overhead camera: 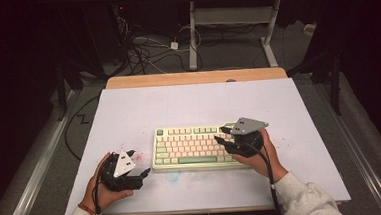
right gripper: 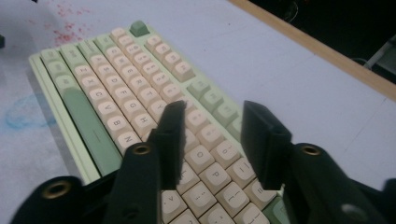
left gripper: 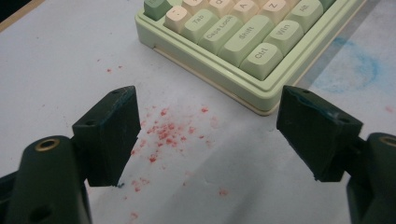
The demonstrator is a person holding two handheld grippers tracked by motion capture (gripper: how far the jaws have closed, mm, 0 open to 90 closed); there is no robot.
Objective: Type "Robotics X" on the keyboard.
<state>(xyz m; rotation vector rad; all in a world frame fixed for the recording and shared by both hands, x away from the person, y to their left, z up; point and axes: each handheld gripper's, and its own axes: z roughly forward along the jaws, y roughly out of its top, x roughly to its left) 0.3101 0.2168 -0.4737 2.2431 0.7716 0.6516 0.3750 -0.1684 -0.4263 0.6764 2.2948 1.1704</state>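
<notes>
A pale green keyboard [overhead camera: 193, 148] with cream and green keycaps lies on the white desk [overhead camera: 128, 111], toward its near edge and a little right of the middle. In the left gripper view, the keys at its near corner read Tab, Caps Lock, Shift, Ctrl, Win, Alt, A and Z. In the right gripper view, letter keys such as G, H, O and P can be read; smaller legends are too blurred.

The left claw [left gripper: 208, 135] rests released just beside the keyboard's left end, jaws wide apart over red specks [left gripper: 166, 133] on the desk. The right claw [right gripper: 212, 140] hangs over the keyboard's right end, jaws parted with nothing between them.
</notes>
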